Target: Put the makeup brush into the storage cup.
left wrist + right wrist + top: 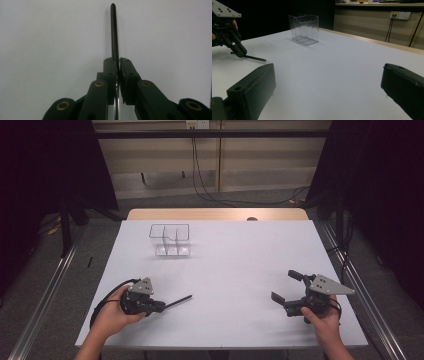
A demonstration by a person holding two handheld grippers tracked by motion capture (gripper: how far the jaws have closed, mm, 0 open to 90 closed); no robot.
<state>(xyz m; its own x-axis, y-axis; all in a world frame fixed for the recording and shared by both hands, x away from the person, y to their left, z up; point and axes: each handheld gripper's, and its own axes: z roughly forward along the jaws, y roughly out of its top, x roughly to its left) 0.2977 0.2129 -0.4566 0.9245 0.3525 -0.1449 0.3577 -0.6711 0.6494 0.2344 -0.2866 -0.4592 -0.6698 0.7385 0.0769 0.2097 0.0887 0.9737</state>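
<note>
Nearest the person, at the left of the high view, the left gripper (pixel 159 306) sat low over the white surface (pixel 235 270), held in the left hand (pixel 111 316), with its cable looping back beside the wrist. Its fingers (pixel 110 68) were pressed together on a thin black rod (pixel 114 30), gripping it near one end; the left gripper view showed the rest of the rod running straight out ahead of the fingers, and in the high view it slanted toward the middle of the surface, lying close to the top. At the right edge, about as near to the person, the right hand (pixel 325 319) held the right gripper (pixel 286 286) with its fingers (pixel 252 90) spread wide apart and nothing between them; they pointed across the surface toward the left gripper. The right gripper view looked between those two fingers over bare white surface to the left gripper and its rod at the far left. Farther back, well apart from both grippers and toward the left rear of the surface, stood a clear plastic box (pixel 171 240) divided into compartments, upright. Beyond it ran the wooden far edge (pixel 217 214) of the table.
</note>
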